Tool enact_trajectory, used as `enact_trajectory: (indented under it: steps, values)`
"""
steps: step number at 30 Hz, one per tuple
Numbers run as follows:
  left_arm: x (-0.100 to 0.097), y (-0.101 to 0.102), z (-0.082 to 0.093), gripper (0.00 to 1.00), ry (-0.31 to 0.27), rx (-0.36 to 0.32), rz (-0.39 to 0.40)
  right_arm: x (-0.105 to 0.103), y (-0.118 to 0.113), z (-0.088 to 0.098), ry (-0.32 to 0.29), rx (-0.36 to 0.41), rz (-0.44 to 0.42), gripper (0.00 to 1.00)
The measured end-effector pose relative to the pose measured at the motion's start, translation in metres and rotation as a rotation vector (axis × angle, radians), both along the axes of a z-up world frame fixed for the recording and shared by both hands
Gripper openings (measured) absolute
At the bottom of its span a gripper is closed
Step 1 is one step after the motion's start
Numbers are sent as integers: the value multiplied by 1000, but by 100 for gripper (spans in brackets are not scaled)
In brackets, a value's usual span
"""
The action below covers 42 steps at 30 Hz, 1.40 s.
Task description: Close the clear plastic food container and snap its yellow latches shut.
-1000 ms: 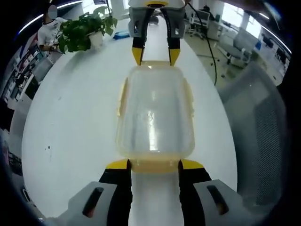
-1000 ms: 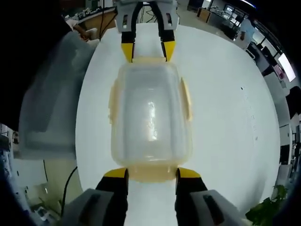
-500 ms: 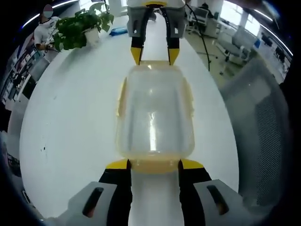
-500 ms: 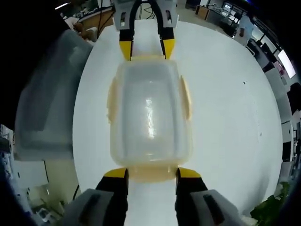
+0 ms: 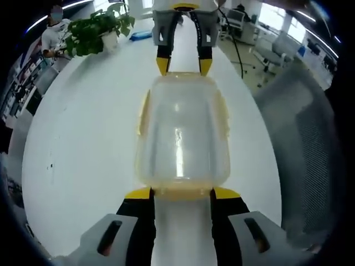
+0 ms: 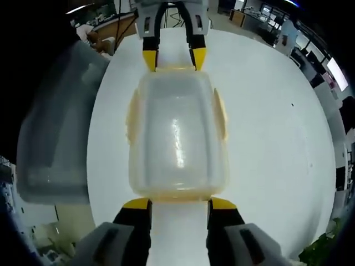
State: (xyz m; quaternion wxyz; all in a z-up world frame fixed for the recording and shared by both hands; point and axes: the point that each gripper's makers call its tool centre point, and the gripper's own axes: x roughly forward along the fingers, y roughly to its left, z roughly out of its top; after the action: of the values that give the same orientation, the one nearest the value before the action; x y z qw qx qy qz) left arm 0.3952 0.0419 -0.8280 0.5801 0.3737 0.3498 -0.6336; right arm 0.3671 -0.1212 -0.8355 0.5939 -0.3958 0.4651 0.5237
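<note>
**Two grippers bracket a lidded food container from opposite ends**

A clear plastic food container [image 5: 182, 133] sits lengthwise on a white table [image 5: 89, 138], its lid on, with a hand-held gripper stationed at each short end. In the left gripper view, the left gripper [image 5: 182, 193] stands with its yellow-tipped jaws parted about as wide as the near end latch [image 5: 182, 194], one tip at each corner of that pale yellow flap; nothing is gripped between them. At the far end, the right gripper [image 5: 183, 66] points back toward the camera, its yellow tips just at the container's far edge.

The right gripper view gives the mirror scene: the right gripper [image 6: 179, 203] with jaws spread to the width of the near latch [image 6: 178, 194], the container [image 6: 177, 133] ahead, and the left gripper [image 6: 174, 59] at the opposite end, tips spread likewise. Yellow side latches [image 6: 220, 113] lie along both long sides of the container, close against its walls; whether they are fully snapped cannot be told.

A potted plant [image 5: 99, 34] stands on the table's far left corner in the left gripper view, with a person [image 5: 52, 39] beyond it, and a grey mesh chair back [image 5: 308, 138] rises beside the table on the right.
</note>
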Motion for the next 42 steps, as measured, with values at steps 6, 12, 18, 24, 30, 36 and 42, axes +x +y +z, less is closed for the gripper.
enact_trajectory:
  steps: [6, 12, 18, 24, 30, 36, 42]
  values:
    - [-2, 16, 0, 36, 7, -1, -7, -2, 17, 0, -14, 44, 1, 37]
    - [-3, 18, -2, 37, -9, -15, -21, 0, 19, -1, -15, 42, 25, 37]
    - [-3, 18, -2, 38, -13, -23, -19, -3, 19, -2, -42, 44, 41, 38]
    - [-4, 25, -8, 38, -26, -17, -30, -5, 19, -5, -18, 73, 5, 42]
    - [-5, 31, -5, 43, 5, -74, 32, -5, 5, 1, -16, 73, -28, 46]
    - [6, 34, 19, 41, -37, -183, 112, -6, -2, 22, -57, 104, -51, 39]
    - [9, 27, 37, 33, -40, -257, 148, -3, 15, 37, -76, 185, -84, 26]
